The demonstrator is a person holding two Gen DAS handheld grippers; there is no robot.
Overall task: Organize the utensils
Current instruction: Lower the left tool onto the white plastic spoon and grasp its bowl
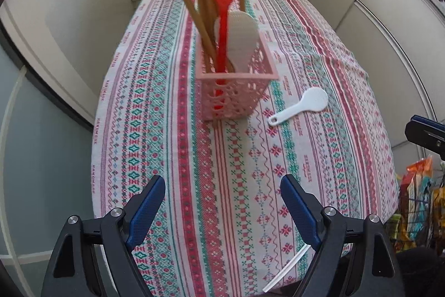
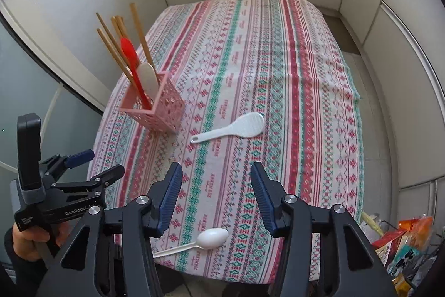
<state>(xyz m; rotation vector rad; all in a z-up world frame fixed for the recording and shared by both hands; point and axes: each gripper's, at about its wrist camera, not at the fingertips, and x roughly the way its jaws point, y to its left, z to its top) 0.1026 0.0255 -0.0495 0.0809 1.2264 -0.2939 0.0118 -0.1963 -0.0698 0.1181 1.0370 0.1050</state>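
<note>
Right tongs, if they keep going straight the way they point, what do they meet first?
Probably bare tablecloth, just past the white spoon lying low between the open right tongs; depth is unclear.

Left tongs (image 1: 222, 202) angled steeply down over counter (image 1: 194, 157), jaws wide apart, nothing between. Right tongs (image 2: 216, 185) angled down over counter, jaws parted, empty. Hand (image 2: 26, 240) grips left tongs' handle beside counter's near-left corner.
</note>
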